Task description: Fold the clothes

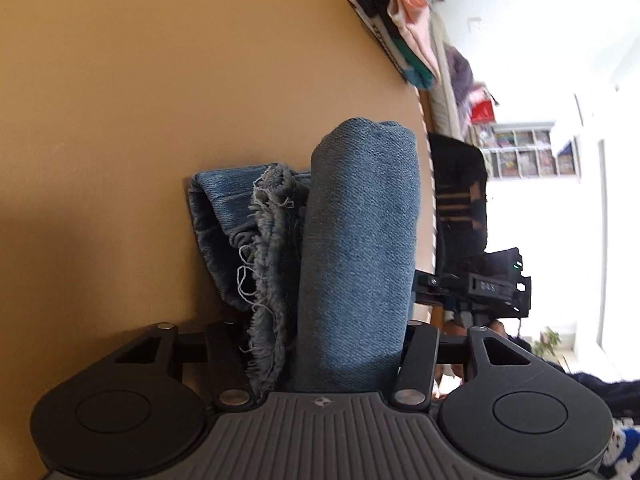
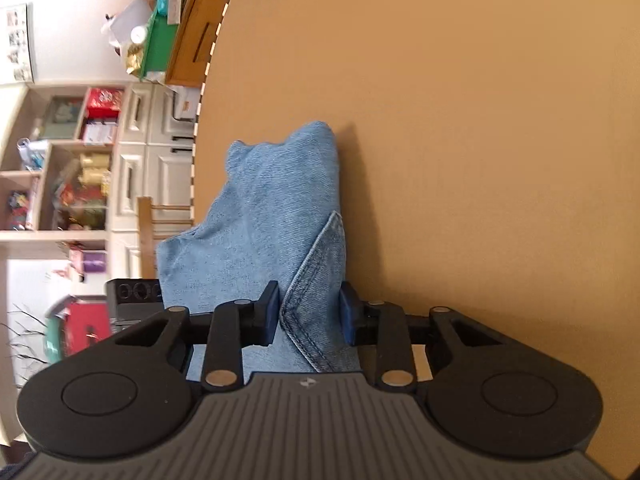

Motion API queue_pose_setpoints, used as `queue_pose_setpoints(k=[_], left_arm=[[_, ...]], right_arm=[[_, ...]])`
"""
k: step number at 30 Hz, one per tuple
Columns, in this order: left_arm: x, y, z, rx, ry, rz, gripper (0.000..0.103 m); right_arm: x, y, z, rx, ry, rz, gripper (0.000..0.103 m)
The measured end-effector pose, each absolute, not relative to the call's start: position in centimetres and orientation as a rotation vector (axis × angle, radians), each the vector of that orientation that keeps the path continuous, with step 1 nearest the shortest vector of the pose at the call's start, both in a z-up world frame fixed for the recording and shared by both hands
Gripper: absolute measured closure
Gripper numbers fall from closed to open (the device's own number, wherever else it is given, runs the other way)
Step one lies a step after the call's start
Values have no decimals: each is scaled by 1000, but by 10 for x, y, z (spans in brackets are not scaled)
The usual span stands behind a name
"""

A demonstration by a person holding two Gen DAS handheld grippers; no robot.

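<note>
Clamping folded jeans (image 2: 276,216) on tan table (image 2: 480,120), right gripper (image 2: 308,314), left gripper (image 1: 324,356) likewise

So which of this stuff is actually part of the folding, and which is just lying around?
Part of the job:
- denim garment, folded on the tan table
- left gripper, closed on it
- right gripper, pinching its stitched edge

Just lying about:
- pile of clothes
- cluttered shelves
- wooden chair

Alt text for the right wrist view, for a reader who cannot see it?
The right gripper closes its blue pads on a fold of light blue jeans lying at the edge of a tan table. Cluttered shelves stand behind.
</note>
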State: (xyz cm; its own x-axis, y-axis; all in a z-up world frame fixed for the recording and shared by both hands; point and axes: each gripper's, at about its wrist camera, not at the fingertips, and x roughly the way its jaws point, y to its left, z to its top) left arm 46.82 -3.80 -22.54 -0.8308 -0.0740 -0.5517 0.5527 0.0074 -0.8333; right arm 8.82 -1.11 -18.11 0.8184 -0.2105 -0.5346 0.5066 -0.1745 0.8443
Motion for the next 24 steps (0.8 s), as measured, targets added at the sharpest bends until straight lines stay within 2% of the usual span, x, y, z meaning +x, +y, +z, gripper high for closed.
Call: queue_pose_setpoints(k=[6, 13, 16, 22, 24], left_arm=[[456, -15, -198, 500, 1745, -1815, 54], [421, -20, -158, 486, 1717, -1771, 55], [398, -46, -123, 493, 1663, -1814, 55], [325, -138, -23, 560, 1399, -1892, 54], [303, -175, 6, 539, 1367, -1861, 54]], right_arm=[[90, -17, -129, 1451, 330, -623, 78], [58, -29, -100, 1475, 328, -660, 78], [37, -43, -75, 1453, 299, -688, 78], [-17, -120, 2, 1298, 256, -797, 78], [-33, -156, 25, 1248, 256, -839, 78]])
